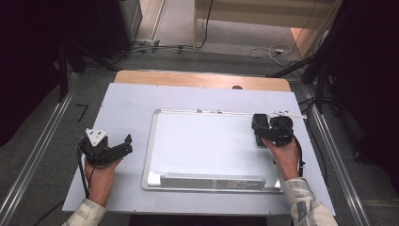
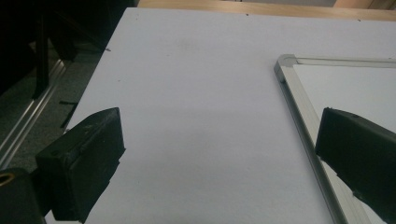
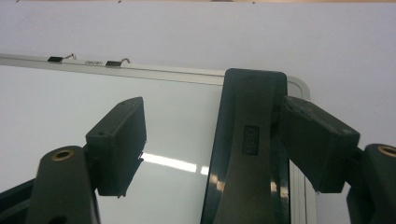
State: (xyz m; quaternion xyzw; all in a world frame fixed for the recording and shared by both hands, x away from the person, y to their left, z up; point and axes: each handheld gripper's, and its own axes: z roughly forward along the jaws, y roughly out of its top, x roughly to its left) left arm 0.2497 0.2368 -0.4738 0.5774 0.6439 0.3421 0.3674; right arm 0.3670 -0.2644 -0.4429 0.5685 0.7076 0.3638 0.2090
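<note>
A white whiteboard [image 1: 207,141] with a silver frame lies flat on the pale table cover [image 1: 127,103]. A black eraser [image 1: 259,123] rests on the board's right edge, seen close up as a long black block [image 3: 250,135]. My right gripper [image 3: 210,109] straddles the eraser: the right pad sits against its side, while the left pad stands well off it over bare board. In the high view the right gripper [image 1: 269,128] is held at the board's upper right. My left gripper [image 1: 128,144] hovers left of the board, jaws wide with nothing between them [image 2: 222,116].
A silver marker tray [image 1: 211,181] runs along the board's near edge. Two small black clips [image 3: 55,59] sit on its far frame. The board's corner [image 2: 286,63] lies just right of the left gripper. Cables and dark stands crowd the floor beyond the table.
</note>
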